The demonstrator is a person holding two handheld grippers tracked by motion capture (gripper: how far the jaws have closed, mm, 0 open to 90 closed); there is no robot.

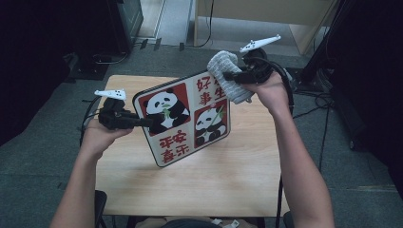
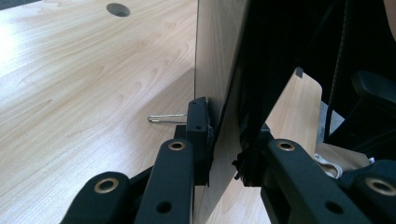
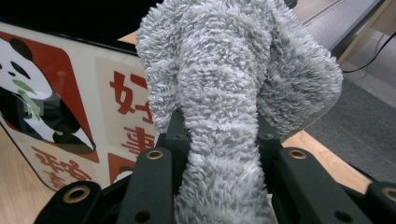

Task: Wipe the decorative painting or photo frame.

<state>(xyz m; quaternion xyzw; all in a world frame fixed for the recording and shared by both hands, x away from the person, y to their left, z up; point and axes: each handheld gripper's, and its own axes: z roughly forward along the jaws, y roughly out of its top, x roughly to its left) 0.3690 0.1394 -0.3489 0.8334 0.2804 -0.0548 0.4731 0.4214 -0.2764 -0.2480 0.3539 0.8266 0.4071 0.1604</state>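
The panda board (image 1: 183,121) stands tilted over the wooden table (image 1: 237,175); your left gripper (image 1: 142,122) clamps its edge at nine o'clock. At its one o'clock corner, the grey fluffy cloth (image 1: 228,76) touches the board, bunched and clenched in your right gripper (image 1: 233,76).

One panda-printed board (image 1: 183,121), one grey fluffy cloth (image 1: 228,76) and two hand-held grippers were above one wooden surface (image 1: 228,175).
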